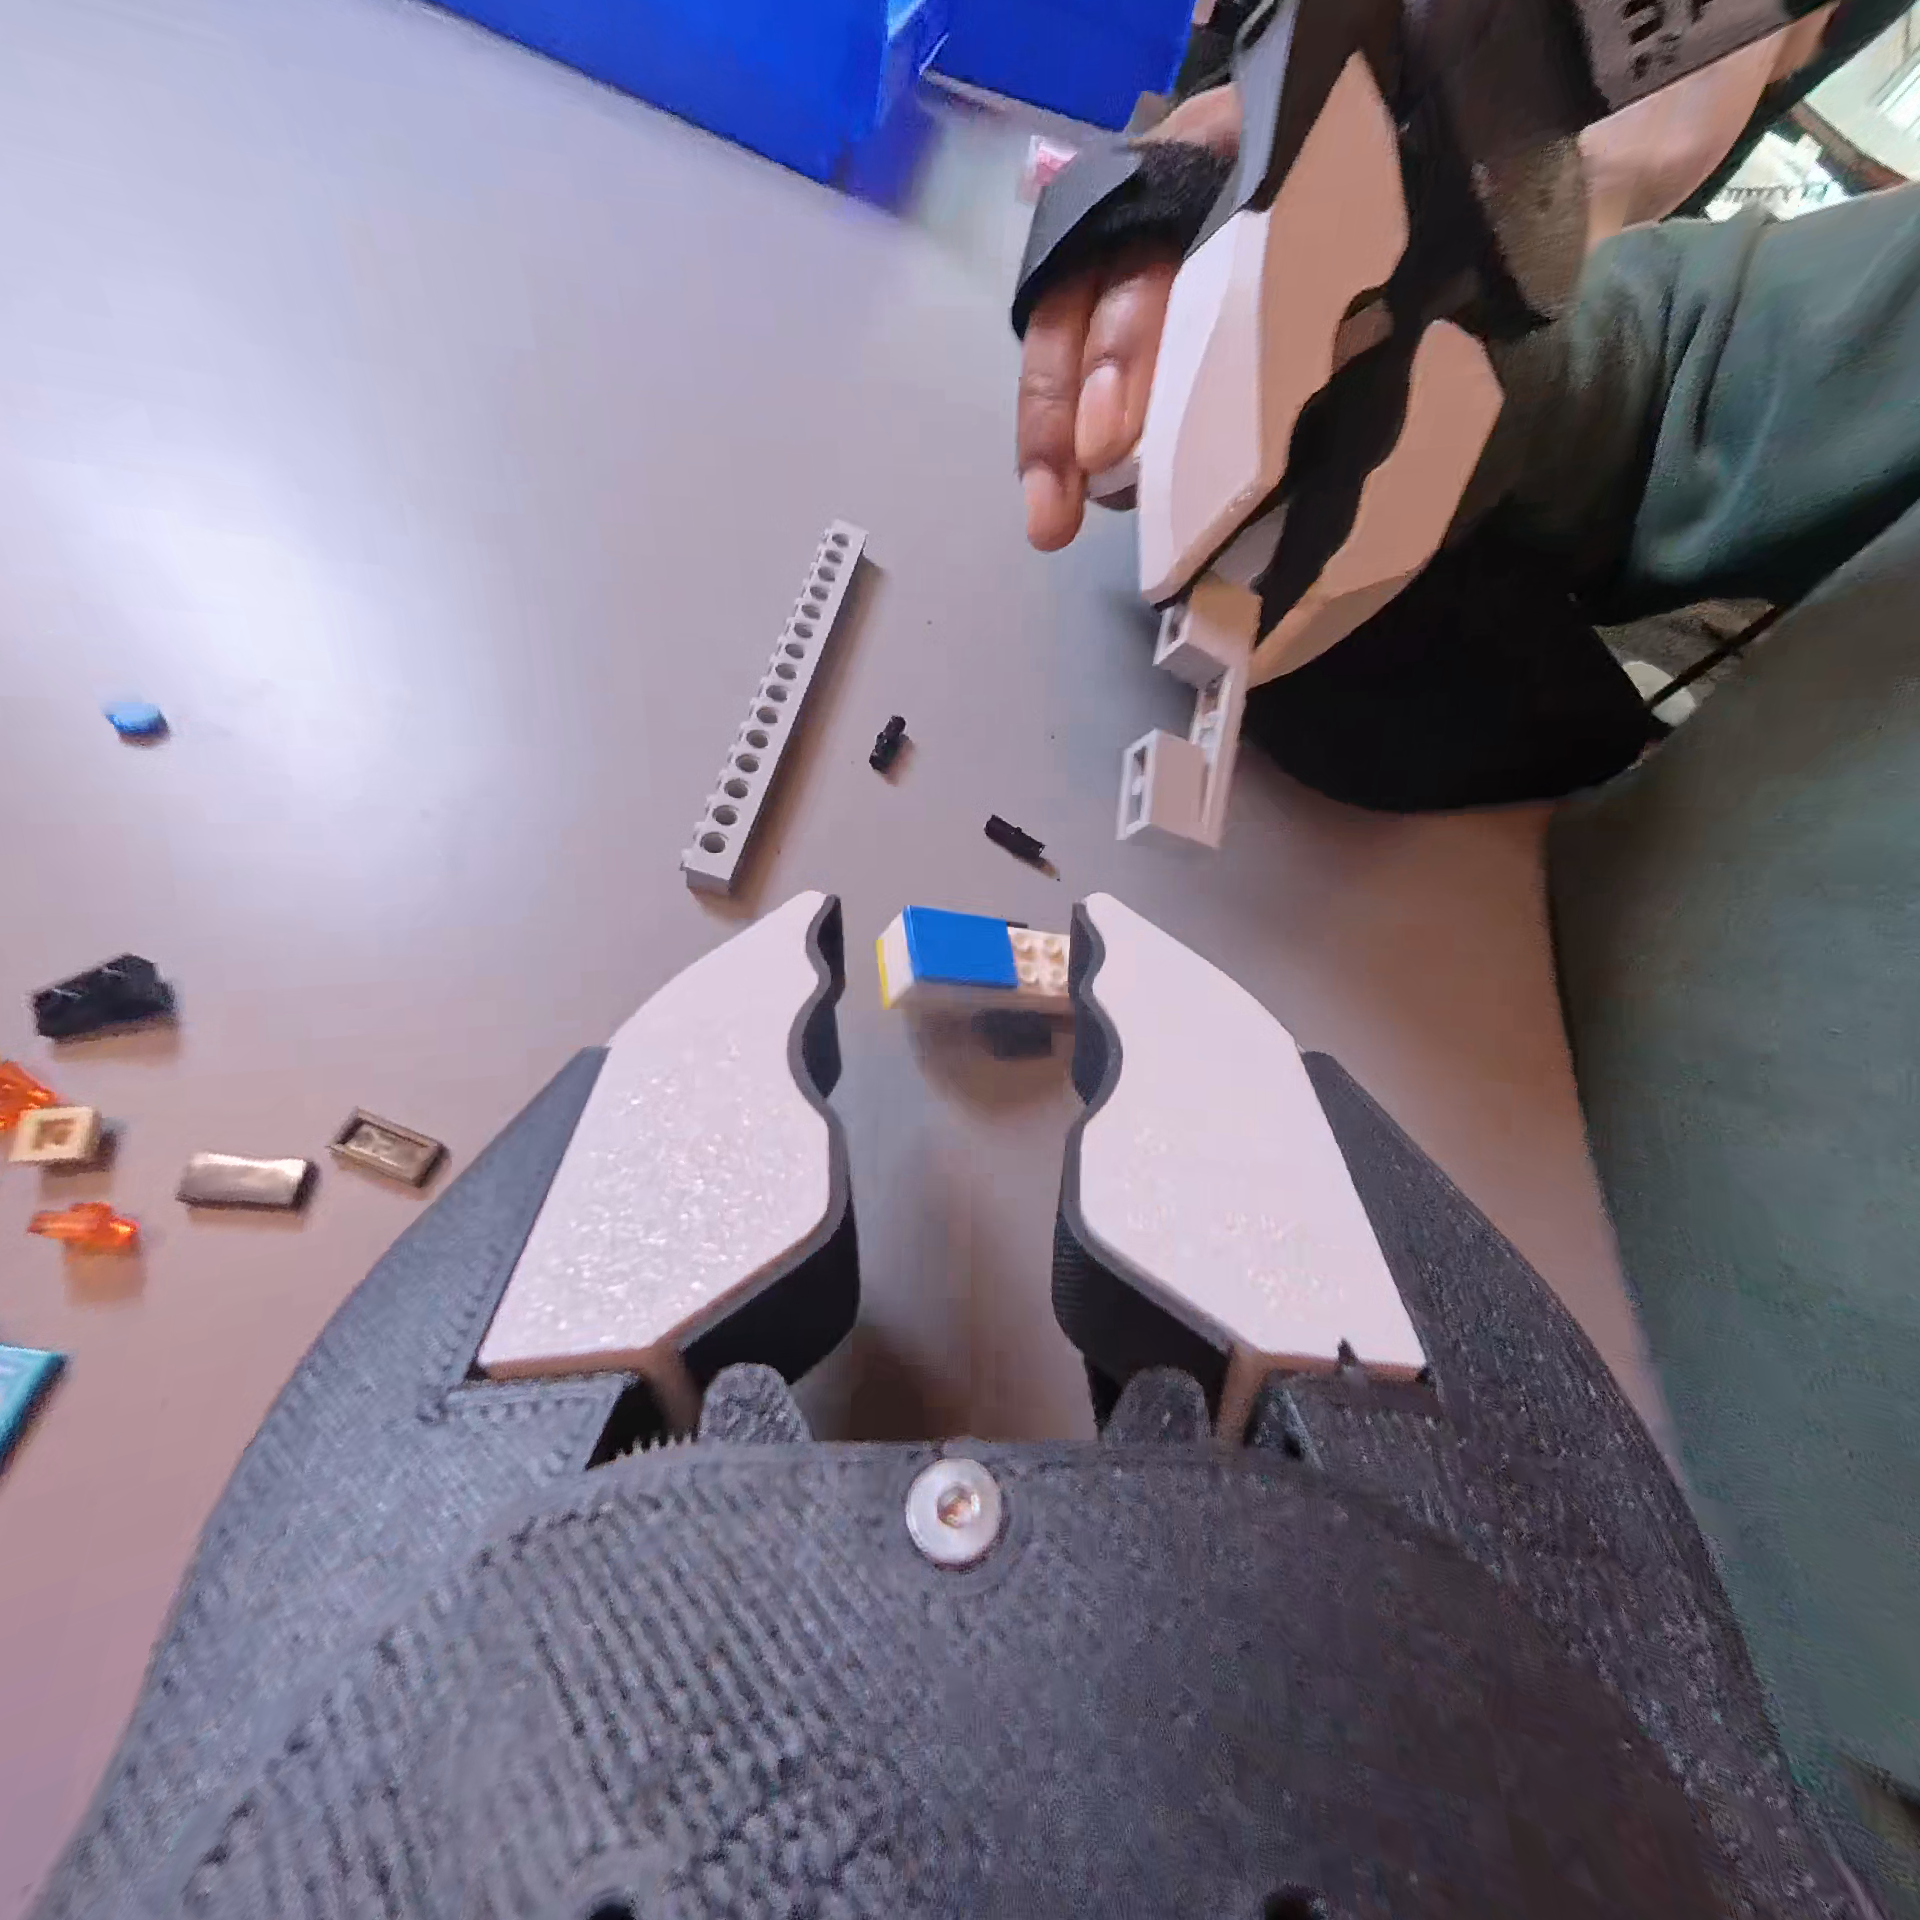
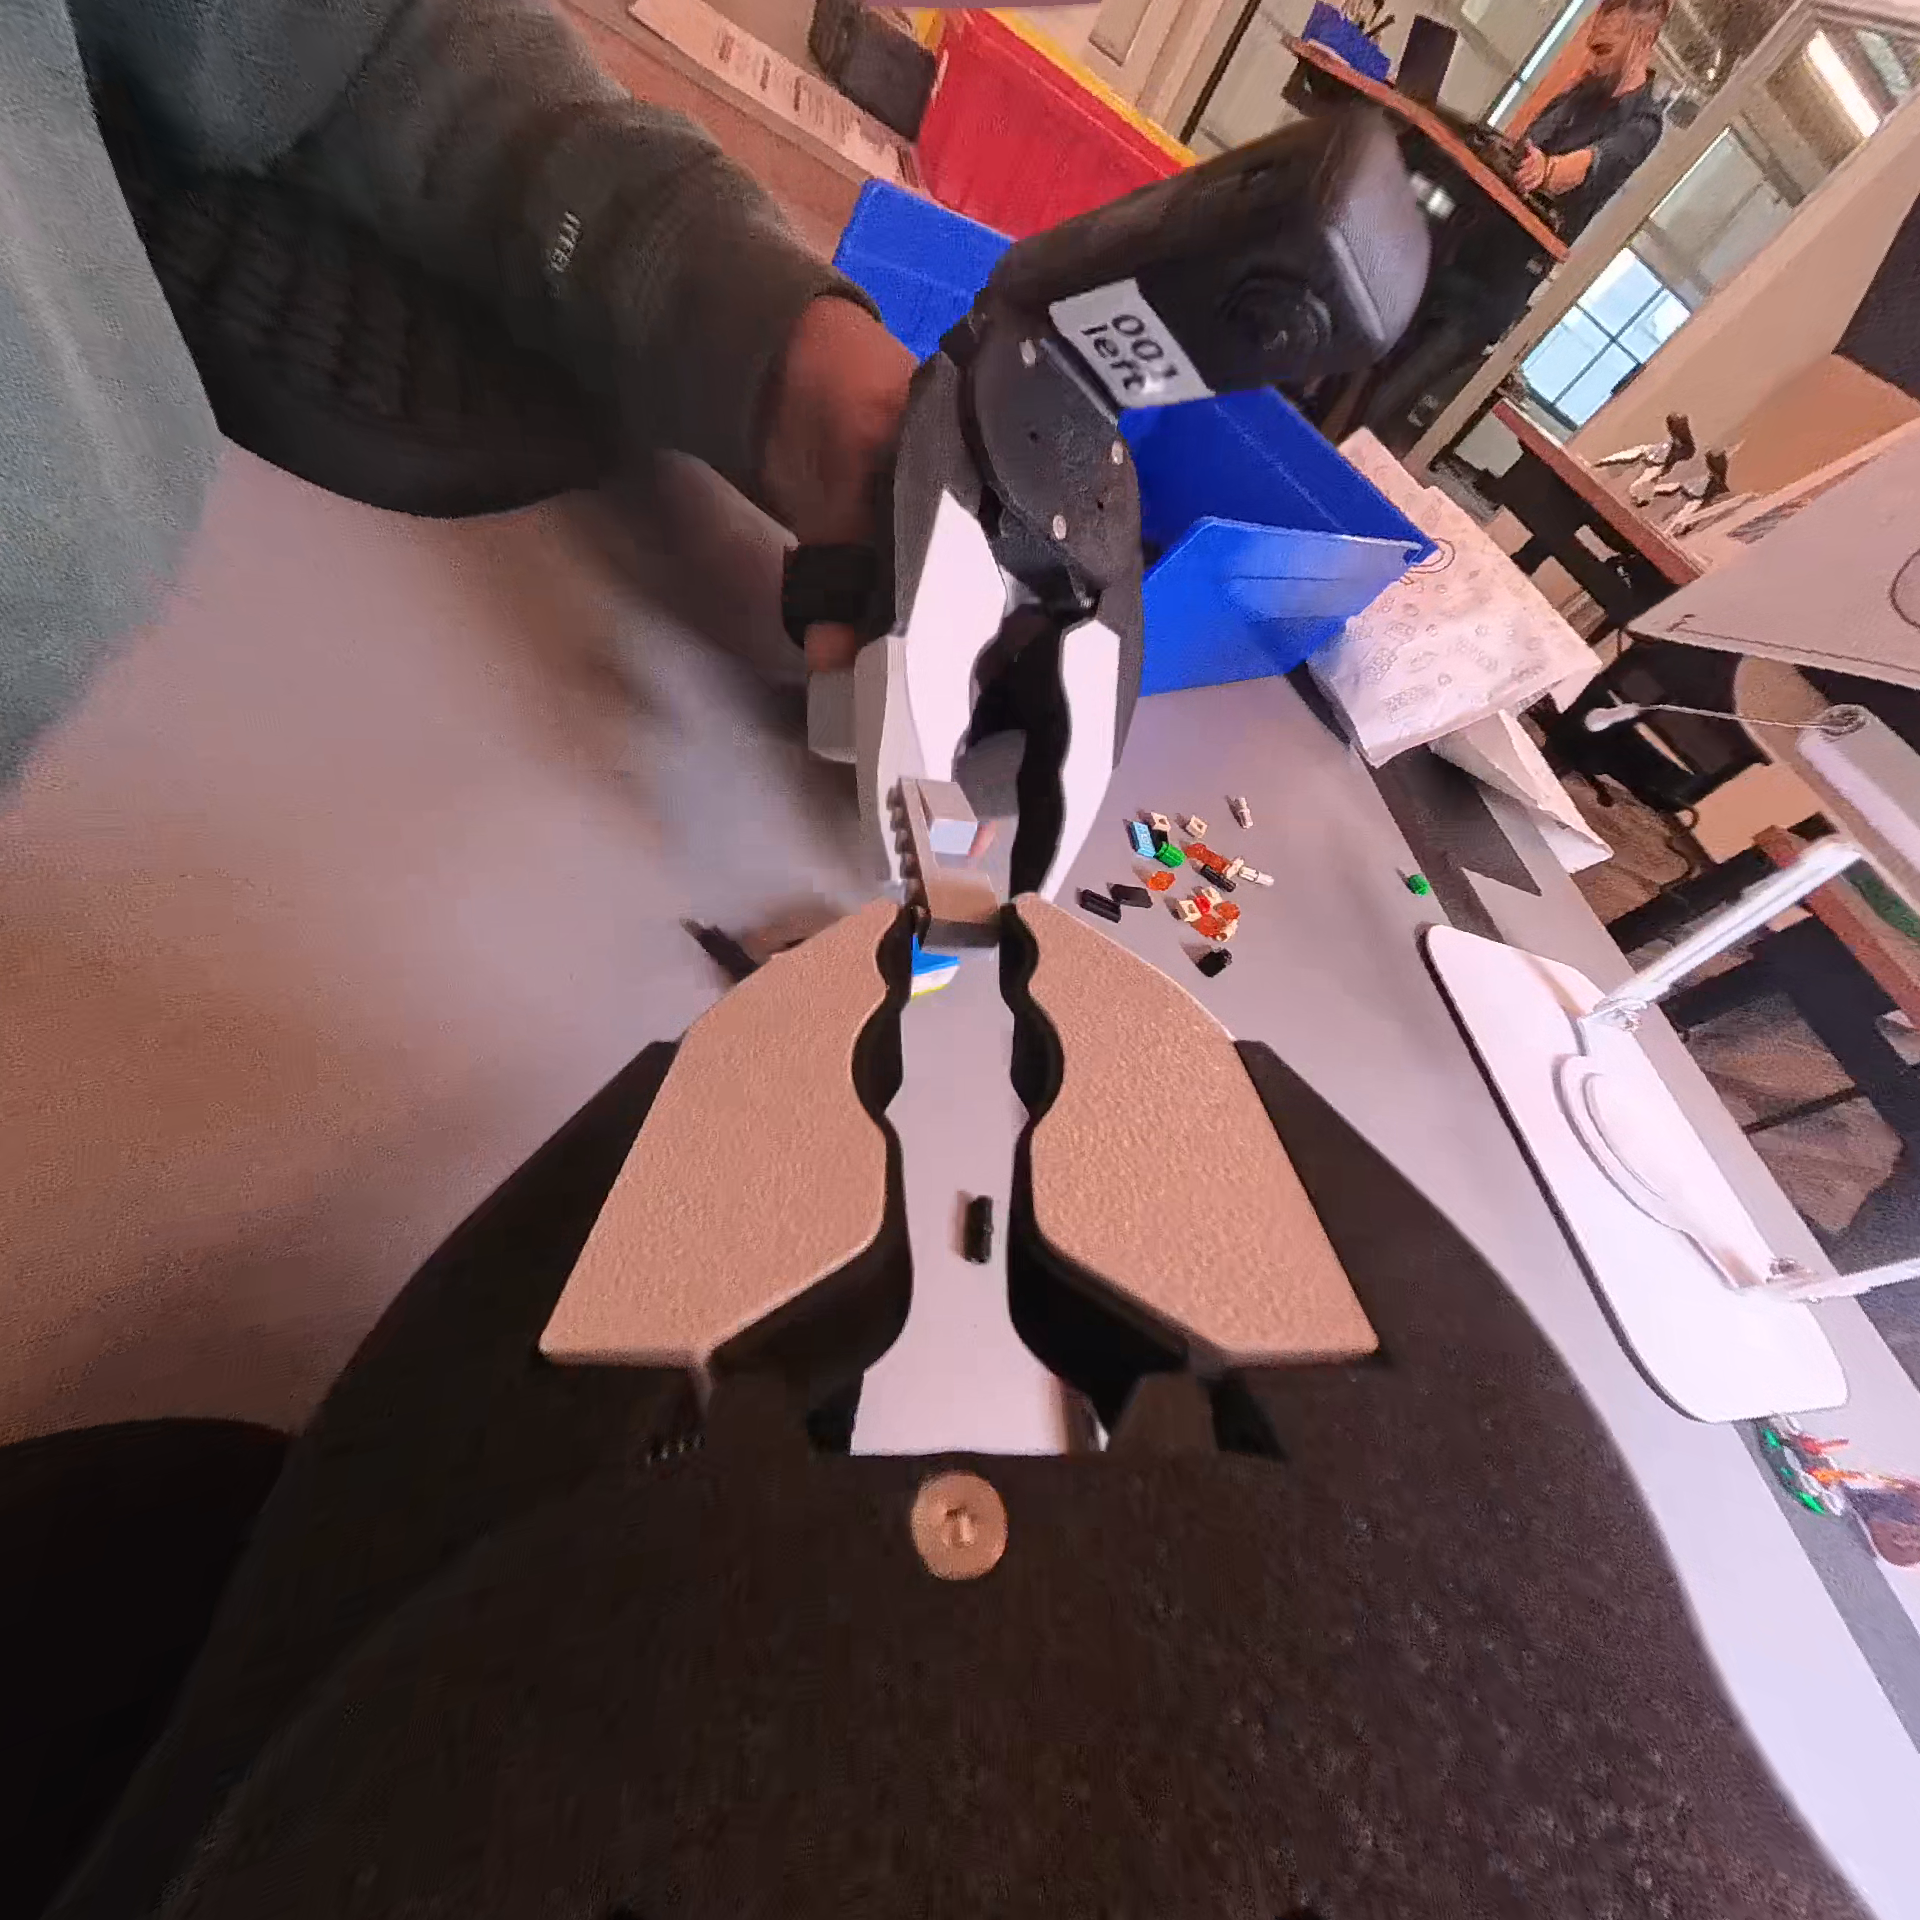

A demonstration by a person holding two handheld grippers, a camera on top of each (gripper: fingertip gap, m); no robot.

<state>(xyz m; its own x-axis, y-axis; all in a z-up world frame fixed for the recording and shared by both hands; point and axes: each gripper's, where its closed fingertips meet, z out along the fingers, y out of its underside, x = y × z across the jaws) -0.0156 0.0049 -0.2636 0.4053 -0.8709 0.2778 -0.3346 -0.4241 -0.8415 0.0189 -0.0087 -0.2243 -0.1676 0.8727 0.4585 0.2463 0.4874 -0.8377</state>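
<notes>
While hovering over the grey table [image 1: 364,416], left gripper [image 1: 956,935] sits with jaws well apart around a small white brick with a blue tile on top and a yellow end [image 1: 966,961], blurry, and can't tell for sure whether the right pad touches it; clear gap on the left side, so not gripped. Long axis of that brick runs left to right across the gap, yellow end facing left, bare studs facing right. Just beyond it, two black pins [image 1: 1013,836] and a long grey beam with holes [image 1: 774,712] running from near to far. Off to the left, scattered small bits: blue round stud [image 1: 135,717], black wedge [image 1: 104,995], orange clear pieces [image 1: 83,1226], tan tiles [image 1: 384,1146]. Right gripper [image 2: 954,920] clamped on a grey brick assembly [image 2: 951,883], both pads pressing on its near end, long axis pointing away from the fingers toward the left gripper. Blue bin [image 2: 1247,540] on the far side, white board [image 2: 1558,1143] on the right.
</notes>
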